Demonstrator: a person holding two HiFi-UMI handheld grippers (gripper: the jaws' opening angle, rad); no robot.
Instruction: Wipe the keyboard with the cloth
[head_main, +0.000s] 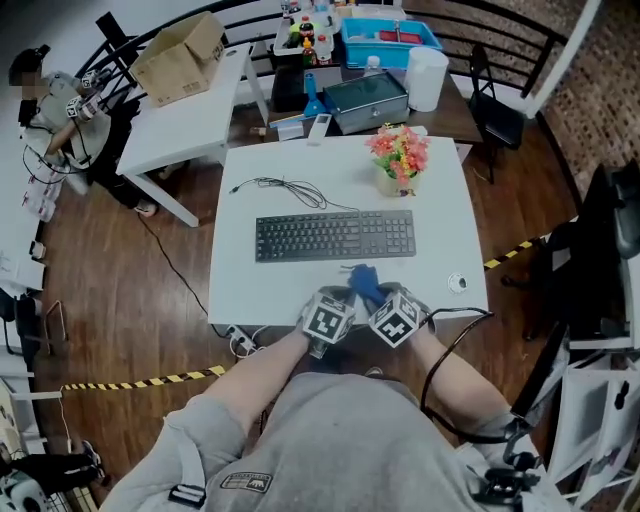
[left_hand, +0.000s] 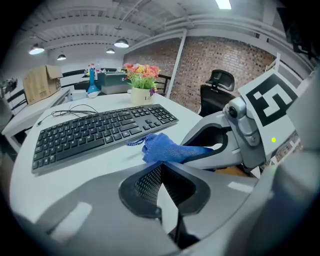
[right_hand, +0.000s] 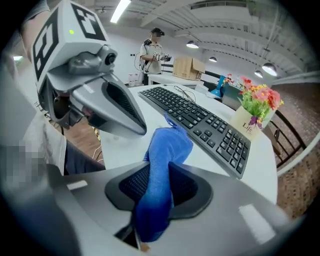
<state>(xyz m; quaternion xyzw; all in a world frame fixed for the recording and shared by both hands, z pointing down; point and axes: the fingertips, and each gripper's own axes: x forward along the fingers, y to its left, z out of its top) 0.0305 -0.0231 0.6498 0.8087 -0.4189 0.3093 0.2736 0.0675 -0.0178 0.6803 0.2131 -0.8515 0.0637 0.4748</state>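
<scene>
- counting from the head view, tallied one keyboard (head_main: 335, 236), one blue cloth (head_main: 364, 283), one pot of flowers (head_main: 398, 158) and one loose black cable (head_main: 285, 188), all on one white table (head_main: 445, 215).
- found the cloth near the table's front edge, just in front of the keyboard and apart from the keys.
- saw the right gripper (right_hand: 156, 172) clamped on the cloth, fabric pinched between its pads and bulging out past the tips toward the keyboard.
- saw the left gripper (left_hand: 161, 166) closed up with nothing between its jaws, just beside the right one.
- read both jaw states from the two gripper views alone; from the head view, made out only two marker cubes side by side with the cloth poking out ahead.
- caught ceiling lamps (left_hand: 121, 43) in the gripper views, never in the head view.
- caught striped tape (head_main: 150, 381) on the wooden floor and one cardboard box (head_main: 182, 58) on a second table most plainly in the head view.
</scene>
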